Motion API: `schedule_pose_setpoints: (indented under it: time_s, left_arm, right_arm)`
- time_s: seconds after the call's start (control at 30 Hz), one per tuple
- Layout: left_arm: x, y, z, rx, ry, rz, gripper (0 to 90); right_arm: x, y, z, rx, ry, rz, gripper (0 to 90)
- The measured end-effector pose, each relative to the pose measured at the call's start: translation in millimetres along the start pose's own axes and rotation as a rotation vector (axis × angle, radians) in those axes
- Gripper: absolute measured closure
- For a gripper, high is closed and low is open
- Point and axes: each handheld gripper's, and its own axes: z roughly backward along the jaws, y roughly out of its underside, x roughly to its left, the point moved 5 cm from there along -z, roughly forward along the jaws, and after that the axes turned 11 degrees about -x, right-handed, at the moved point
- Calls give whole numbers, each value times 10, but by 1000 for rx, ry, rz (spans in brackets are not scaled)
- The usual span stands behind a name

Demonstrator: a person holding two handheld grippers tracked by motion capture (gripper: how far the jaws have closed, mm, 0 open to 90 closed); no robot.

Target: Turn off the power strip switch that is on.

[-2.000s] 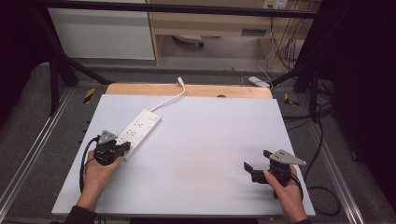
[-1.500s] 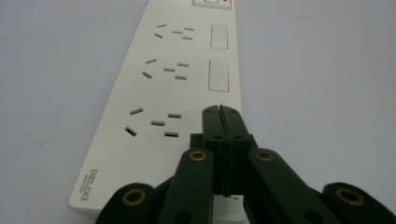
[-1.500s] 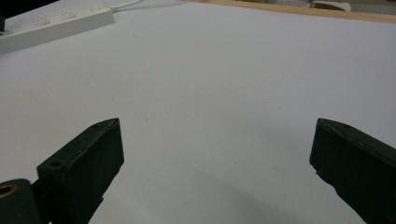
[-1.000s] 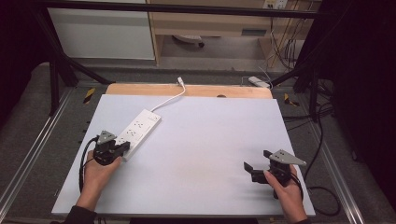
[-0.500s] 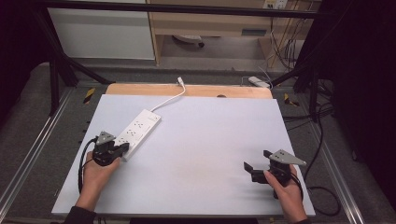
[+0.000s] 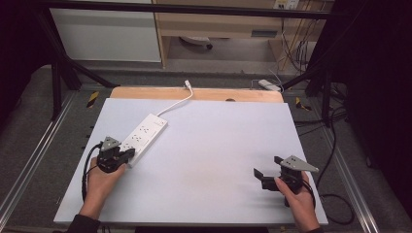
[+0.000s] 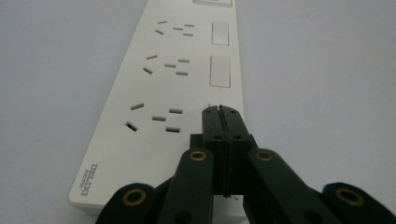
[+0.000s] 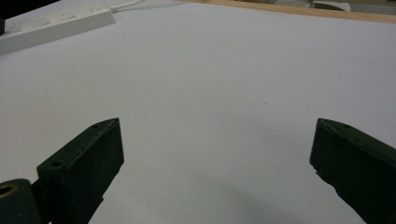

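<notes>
A white power strip [image 6: 144, 137] lies slanted on the left of the white table top [image 6: 209, 155], its cord [image 6: 174, 103] running to the far edge. My left gripper [image 6: 127, 155] rests at the strip's near end. In the left gripper view its jaws are pressed together, shut [image 7: 219, 111], their tips over the power strip [image 7: 154, 98] beside a rocker switch [image 7: 220, 71]; nothing is between them. My right gripper [image 6: 265, 175] sits near the front right of the table, held by a hand. Its jaws stand wide open [image 8: 215, 140] over bare table, with the power strip [image 8: 51, 25] far off at upper left.
A wooden board edge [image 6: 204, 93] runs along the table's far side. Cables [image 6: 335, 194] hang off the right side, and a black frame with metal rails surrounds the table. The middle of the table is bare.
</notes>
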Motion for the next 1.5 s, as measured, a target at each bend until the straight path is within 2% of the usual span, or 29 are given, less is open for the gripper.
schedule_pose_setpoints:
  time_s: [0.17,0.3,0.87,1.1,1.33,1.5]
  left_arm:
    - [-3,-2,-3,-1,0,-3,900]
    - [-14,-28,4,-24,4,-7,900]
    - [-35,-38,1,-35,14,-18,900]
    - [-49,-82,21,-88,9,-20,899]
    - [-69,-120,27,-130,-3,-24,778]
    - [-84,-126,21,-139,-1,-23,714]
  right_arm:
    - [-1,0,0,0,0,0,33]
    - [0,0,1,1,-1,1,33]
    - [-1,0,1,1,0,0,33]
    - [-1,0,2,1,0,0,33]
    - [0,0,1,1,0,1,33]
    - [0,1,1,2,0,-1,33]
